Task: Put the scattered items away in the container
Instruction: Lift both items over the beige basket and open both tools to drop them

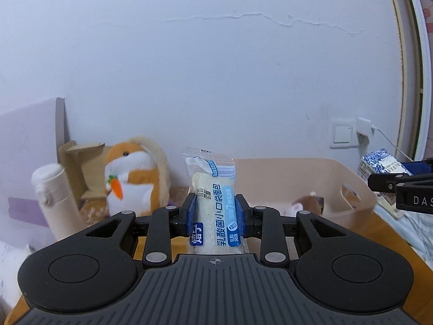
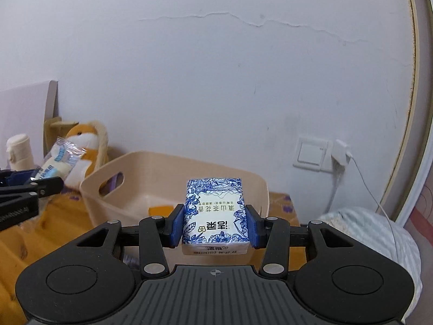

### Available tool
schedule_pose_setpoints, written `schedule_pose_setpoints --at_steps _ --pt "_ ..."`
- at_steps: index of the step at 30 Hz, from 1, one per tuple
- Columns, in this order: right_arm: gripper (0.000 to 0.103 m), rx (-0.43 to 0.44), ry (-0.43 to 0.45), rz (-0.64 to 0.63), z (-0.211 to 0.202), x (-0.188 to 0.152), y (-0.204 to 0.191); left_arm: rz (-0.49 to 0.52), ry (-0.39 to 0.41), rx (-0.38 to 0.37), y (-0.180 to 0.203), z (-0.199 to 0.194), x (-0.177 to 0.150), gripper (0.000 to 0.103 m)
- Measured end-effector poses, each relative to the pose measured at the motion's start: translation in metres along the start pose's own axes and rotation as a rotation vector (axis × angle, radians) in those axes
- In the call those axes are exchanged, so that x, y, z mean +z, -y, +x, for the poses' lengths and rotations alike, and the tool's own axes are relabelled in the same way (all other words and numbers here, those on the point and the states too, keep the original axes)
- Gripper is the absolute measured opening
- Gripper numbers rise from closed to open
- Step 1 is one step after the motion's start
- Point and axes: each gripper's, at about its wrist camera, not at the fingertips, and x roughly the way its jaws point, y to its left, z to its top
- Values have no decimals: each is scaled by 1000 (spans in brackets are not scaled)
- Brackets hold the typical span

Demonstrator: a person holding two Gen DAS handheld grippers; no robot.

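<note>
My left gripper (image 1: 215, 211) is shut on a clear-wrapped bread packet (image 1: 212, 203) with blue print, held upright above the table, left of the beige plastic basket (image 1: 351, 178). My right gripper (image 2: 215, 223) is shut on a blue-and-white floral tissue pack (image 2: 215, 211), held over the near rim of the basket (image 2: 130, 168). The bread packet also shows in the right wrist view (image 2: 58, 163), at the far left. The tissue pack also shows in the left wrist view (image 1: 379, 165), at the far right. Small items lie inside the basket (image 1: 308, 203).
An orange-and-white plush hamster (image 1: 132, 178) sits by the wall, with a white bottle (image 1: 55, 203) and a cardboard box (image 1: 78, 162) to its left. A wall switch (image 2: 311, 154) and a plugged charger (image 2: 339, 151) lie to the right. Light bedding (image 2: 379, 233) borders the wooden table (image 2: 54, 222).
</note>
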Motion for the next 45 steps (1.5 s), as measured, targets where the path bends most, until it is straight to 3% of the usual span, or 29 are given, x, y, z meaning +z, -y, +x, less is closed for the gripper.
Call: schedule_pose_setpoints --at_steps 12,18,26,31,32,37,45 --pt "43 -21 -11 21 58 25 2 12 34 5 18 66 29 30" --pt "43 -14 -89 23 95 24 2 24 -43 -29 29 98 33 30" --pt "43 -31 -167 4 125 14 -4 38 -192 -56 33 139 15 30" --pt "43 -35 -198 -12 134 5 -5 68 -232 -68 33 149 2 31" --pt "48 -32 -205 -18 138 4 -3 71 -226 -68 32 148 0 31" --pt "57 -54 -187 -46 138 1 2 58 -154 -60 25 133 7 68" --pt "67 -48 -126 -8 101 6 7 36 -74 -87 11 89 26 75"
